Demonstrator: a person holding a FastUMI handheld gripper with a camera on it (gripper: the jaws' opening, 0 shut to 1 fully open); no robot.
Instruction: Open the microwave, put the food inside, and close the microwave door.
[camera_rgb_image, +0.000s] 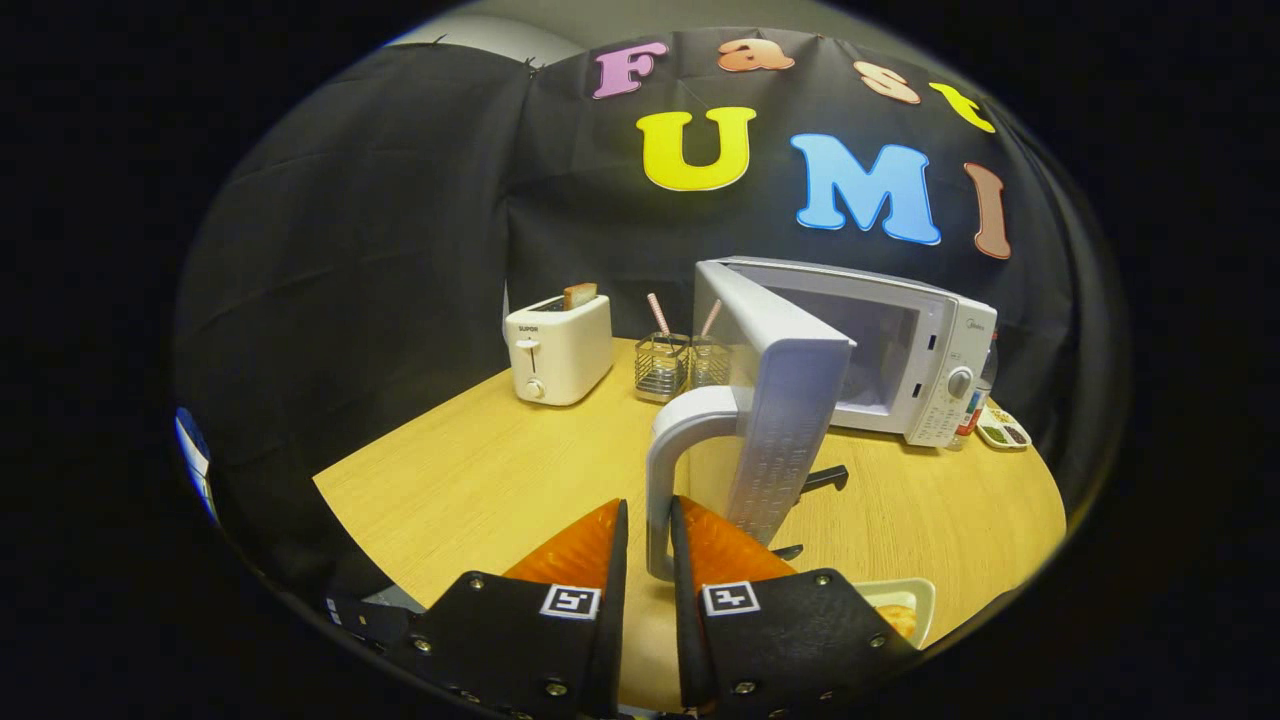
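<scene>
Hand-held gripper (649, 535): fingers drawn close together on either side of the lower end of the door handle; the handle is held between them, both fingers appearing to press on it.

White microwave oven (925, 345): set on the round light-wood table (480, 470), toward its far side, against the black cloth wall. The cavity is exposed. A round knob and a panel of small buttons are seen on its front right; a small brand mark sits at the upper right corner, too small to be read.

White microwave door (775, 400): swung well open toward the fingers, hinged at the oven's left. Rows of embossed print are carried on its inner edge, illegible.

Curved grey-white door handle (665, 455): attached to the door's free edge, its lower end lying between the fingers.

Food (898, 617): an orange-brown item on a cream shallow tray (925, 592), resting on the table just right of the right finger, partly hidden.

White two-slot toaster (558, 350): placed left of the microwave, a slice of toast raised from one slot; the word "SUPOR" is printed on its front.

Two wire-mesh holders (680, 365): placed between toaster and microwave, a striped straw standing in each.

Small white dish of coloured portions (1003, 430): located right of the microwave.
</scene>
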